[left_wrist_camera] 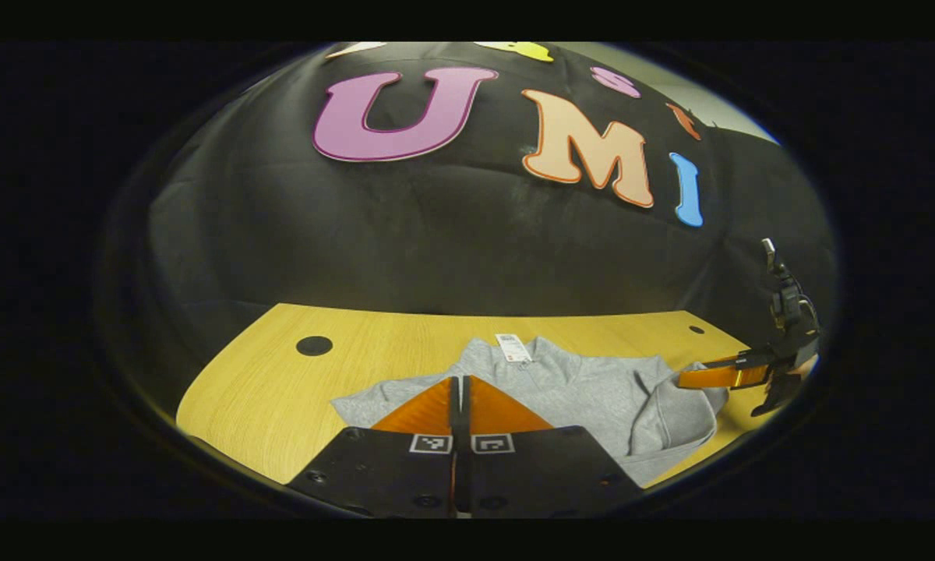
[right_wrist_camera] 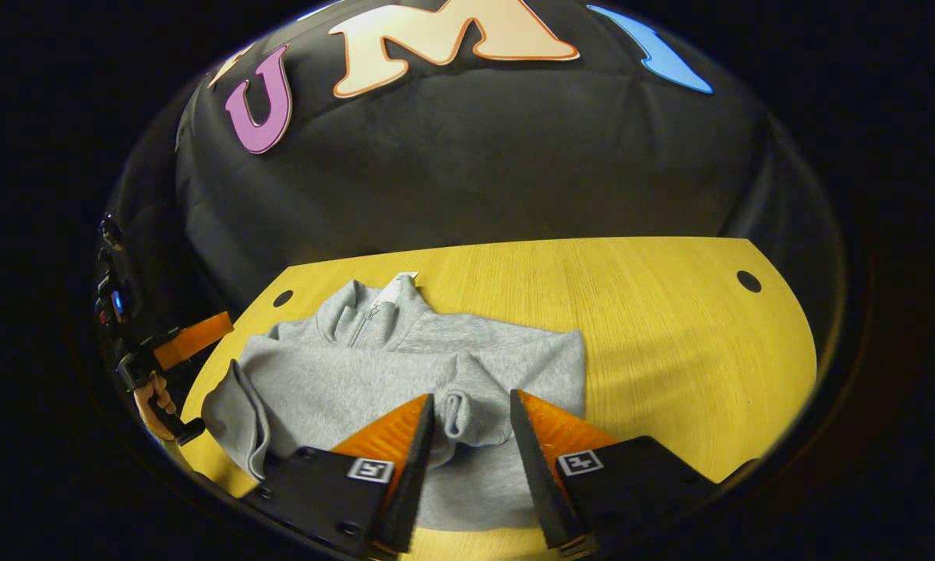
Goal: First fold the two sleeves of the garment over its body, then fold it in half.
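In the left gripper view, a wooden table (left_wrist_camera: 280, 366) fills the lower half, with a round dark grommet hole (left_wrist_camera: 314, 346) at about ten o'clock from the grey zip-neck sweatshirt (left_wrist_camera: 584, 389) that lies flat on it. A white tag (left_wrist_camera: 513, 347) sticks up from the collar at the twelve o'clock edge of the garment. The left gripper (left_wrist_camera: 460, 382) sits at six o'clock, fingers pressed together with nothing between them, over the near left part of the sweatshirt; whether the tips touch the fabric is hard to tell. One sleeve (left_wrist_camera: 682, 405) lies folded over the body at three o'clock, and just beyond it the right gripper (left_wrist_camera: 721, 377) reaches in from the edge. In the right gripper view, at nine o'clock, a hand (right_wrist_camera: 154, 401) grips the handle of the left gripper (right_wrist_camera: 195, 331), which hovers near the table's corner. The sweatshirt (right_wrist_camera: 374, 374) spreads from there toward the centre, collar pointing to twelve o'clock, one sleeve (right_wrist_camera: 238, 417) lying doubled along its eight o'clock side. At six o'clock the right gripper (right_wrist_camera: 471, 405) holds its fingers apart, straddling a bunched cuff (right_wrist_camera: 456, 413) of the other sleeve without pressing on it. Bare table (right_wrist_camera: 670, 335) stretches away to three o'clock.
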Demonstrator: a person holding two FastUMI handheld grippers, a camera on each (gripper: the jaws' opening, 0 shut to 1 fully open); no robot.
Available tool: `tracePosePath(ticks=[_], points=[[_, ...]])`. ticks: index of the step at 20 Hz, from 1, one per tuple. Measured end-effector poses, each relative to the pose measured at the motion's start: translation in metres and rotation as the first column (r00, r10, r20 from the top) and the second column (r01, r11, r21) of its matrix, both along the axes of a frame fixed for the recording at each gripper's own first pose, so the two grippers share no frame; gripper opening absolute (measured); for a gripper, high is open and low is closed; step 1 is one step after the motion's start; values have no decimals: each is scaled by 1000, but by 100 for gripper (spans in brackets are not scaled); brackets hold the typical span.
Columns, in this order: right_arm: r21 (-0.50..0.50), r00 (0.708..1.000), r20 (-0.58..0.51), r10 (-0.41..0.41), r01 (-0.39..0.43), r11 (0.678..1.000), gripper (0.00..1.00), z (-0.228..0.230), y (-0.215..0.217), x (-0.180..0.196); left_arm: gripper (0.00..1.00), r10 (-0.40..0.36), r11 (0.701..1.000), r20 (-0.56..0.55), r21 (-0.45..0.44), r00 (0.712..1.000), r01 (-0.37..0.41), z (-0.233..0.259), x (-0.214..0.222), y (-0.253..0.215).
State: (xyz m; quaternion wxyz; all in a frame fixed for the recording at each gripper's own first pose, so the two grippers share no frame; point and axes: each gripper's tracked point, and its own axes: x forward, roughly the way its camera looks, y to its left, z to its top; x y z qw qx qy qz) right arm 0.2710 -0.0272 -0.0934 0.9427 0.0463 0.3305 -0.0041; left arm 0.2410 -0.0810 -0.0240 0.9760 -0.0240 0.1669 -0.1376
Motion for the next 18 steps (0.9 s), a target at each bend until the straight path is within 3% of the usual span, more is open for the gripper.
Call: tracePosePath(ticks=[2,4,7,13,15,18], points=[[-16,999,34,10,-10,1000,98,9,-2,2,0,16,1000,19,16,1000,-17,7,-2,6],[-18,995,94,24,-23,1000,98,32,1,3,26,29,999,46,26,999,-30,20,-5,12],[3,976,211,56,-58,998,94,74,15,-3,97,68,997,129,32,989,-72,51,-14,24],[-21,886,456,88,-89,996,98,153,43,-54,94,72,997,298,-17,952,-70,119,-70,28],[-20,852,513,103,-108,994,94,166,57,-79,93,71,997,344,-24,936,-67,133,-95,29],[-67,795,592,131,-113,991,97,176,72,-119,93,57,998,380,-9,923,-58,137,-127,22]])
